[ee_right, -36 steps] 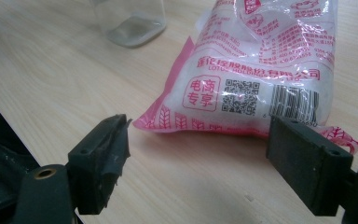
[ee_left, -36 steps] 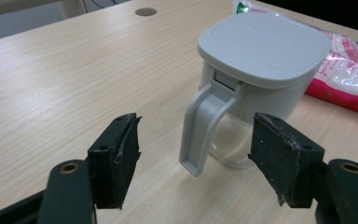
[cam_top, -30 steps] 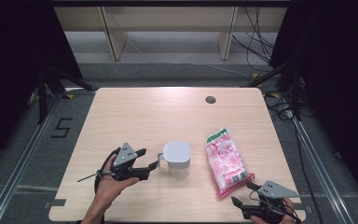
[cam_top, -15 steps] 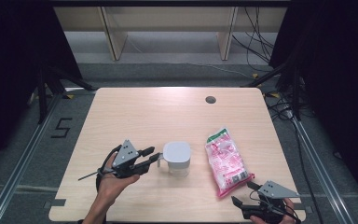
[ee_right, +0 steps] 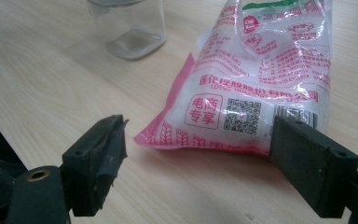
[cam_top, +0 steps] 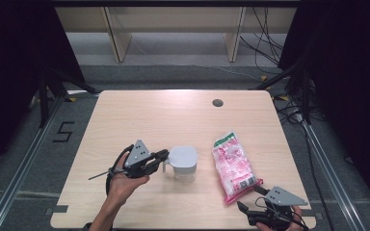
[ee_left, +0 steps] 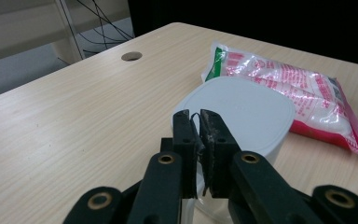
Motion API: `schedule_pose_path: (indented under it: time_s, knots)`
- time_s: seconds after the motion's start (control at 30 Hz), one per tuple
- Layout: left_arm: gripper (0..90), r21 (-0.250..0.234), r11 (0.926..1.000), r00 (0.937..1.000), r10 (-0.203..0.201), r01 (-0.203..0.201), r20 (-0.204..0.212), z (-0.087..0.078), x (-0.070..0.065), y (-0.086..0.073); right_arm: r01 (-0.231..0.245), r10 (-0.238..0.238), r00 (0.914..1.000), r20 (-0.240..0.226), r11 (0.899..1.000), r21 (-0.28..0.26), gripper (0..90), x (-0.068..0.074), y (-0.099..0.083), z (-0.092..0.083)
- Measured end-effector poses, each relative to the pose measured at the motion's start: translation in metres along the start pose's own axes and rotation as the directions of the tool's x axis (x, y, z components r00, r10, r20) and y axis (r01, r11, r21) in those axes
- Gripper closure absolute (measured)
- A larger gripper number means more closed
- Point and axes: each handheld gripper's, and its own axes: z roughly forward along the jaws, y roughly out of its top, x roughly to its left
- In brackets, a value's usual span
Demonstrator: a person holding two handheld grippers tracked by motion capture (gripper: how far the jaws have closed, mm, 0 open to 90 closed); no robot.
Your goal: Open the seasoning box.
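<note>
left gripper (cam_top: 163, 157) just clamped on handle (ee_left: 195, 122) of lidded jar (cam_top: 183, 162), table centre, 9 o'clock of pink bag (cam_top: 233, 166). right gripper (cam_top: 242, 210) released, near bag's end. keep grip firm, lift straight, avoid tilting.

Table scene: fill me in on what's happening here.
A person works two handheld grippers at a wooden table. The left gripper has just been closing on the thin handle of a clear jug with a white lid, and now pinches it. The right gripper is open near the table's front edge, its jaws facing the end of a pink bag that lies flat beside the jug.
</note>
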Motion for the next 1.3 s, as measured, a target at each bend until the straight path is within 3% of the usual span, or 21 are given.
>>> schedule_pose_path:
  time_s: [0.07,0.1,0.13,0.17,0.2,0.27,0.3,0.33,0.4,0.5,0.6,0.8,0.83,1.0,1.2,1.23,1.3]
  knots:
    - [85.6,0.006,1.0000,1.0000,0.004,-0.004,-0.007,0.002,0.001,0.000,-0.015,0.015,0.9999,0.000,1.000,-0.005,20.5,0.001,0.001,0.000]
    - [85.6,0.008,1.0000,1.0000,0.005,-0.005,-0.008,0.004,0.001,0.000,-0.052,0.052,0.9987,-0.004,0.999,0.011,20.7,0.004,0.001,-0.001]
    - [85.7,0.006,0.9999,0.9999,0.013,-0.013,-0.008,0.005,0.002,-0.001,-0.018,0.018,0.9997,-0.019,1.000,-0.006,20.7,0.002,0.002,0.002]
    - [85.8,0.004,0.9994,0.9994,0.034,-0.034,-0.012,0.006,0.003,0.000,0.016,-0.016,0.9999,0.002,1.000,0.009,21.2,0.000,0.002,0.002]
    - [85.9,0.012,0.9999,0.9999,0.012,-0.012,-0.012,0.007,0.001,-0.001,-0.002,0.002,1.0000,-0.006,1.000,0.001,22.5,0.001,0.002,0.001]
    - [86.4,0.008,0.9999,0.9999,0.009,-0.009,-0.012,0.008,0.003,-0.001,-0.025,0.025,0.9996,-0.016,1.000,-0.013,23.8,0.004,0.003,0.002]
    - [86.7,0.006,1.0000,1.0000,-0.006,0.006,0.003,0.009,0.002,-0.001,-0.018,0.017,0.9996,-0.022,1.000,-0.015,24.1,0.003,0.004,0.003]
    - [86.9,0.011,0.9999,1.0000,-0.005,0.005,0.003,0.009,0.001,-0.001,0.018,-0.018,0.9998,-0.011,1.000,-0.009,25.2,0.002,0.004,0.003]
    - [86.8,0.016,0.9998,0.9999,0.010,-0.010,-0.007,0.009,0.002,0.000,-0.013,0.013,0.9999,0.000,1.000,-0.001,27.7,0.007,0.006,0.002]
    - [86.8,0.011,0.9999,0.9999,0.006,-0.006,-0.009,0.009,0.002,-0.001,0.042,-0.042,0.9988,-0.025,0.999,-0.015,34.0,0.003,0.011,0.007]
    - [86.8,0.011,0.9999,1.0000,0.005,-0.005,-0.008,0.009,0.002,-0.001,0.046,-0.046,0.9986,-0.026,0.999,-0.013,42.0,0.006,0.015,0.010]
    - [86.8,0.009,1.0000,0.9999,0.001,-0.001,-0.011,0.009,0.002,-0.001,0.145,-0.146,0.9891,-0.017,0.988,-0.058,55.8,0.010,0.032,0.024]
    - [86.8,0.012,0.9999,0.9999,0.004,-0.004,-0.011,0.009,0.002,-0.001,0.158,-0.160,0.9866,-0.033,0.986,-0.061,57.4,0.011,0.036,0.027]
    - [86.8,0.007,1.0000,1.0000,0.000,0.000,-0.009,0.009,0.003,-0.002,0.195,-0.202,0.9778,-0.056,0.975,-0.109,63.8,0.020,0.058,0.052]
    - [86.8,0.004,1.0000,1.0000,-0.005,0.005,-0.007,0.008,0.003,-0.002,0.198,-0.207,0.9764,-0.064,0.973,-0.123,73.9,0.026,0.071,0.067]
    - [86.8,0.004,1.0000,1.0000,-0.004,0.004,-0.006,0.008,0.003,-0.002,0.223,-0.231,0.9706,-0.068,0.968,-0.113,75.7,0.026,0.074,0.070]
    - [86.8,0.006,0.9999,0.9999,-0.009,0.009,-0.009,0.008,0.003,-0.002,0.224,-0.233,0.9694,-0.077,0.968,-0.113,79.7,0.027,0.078,0.074]
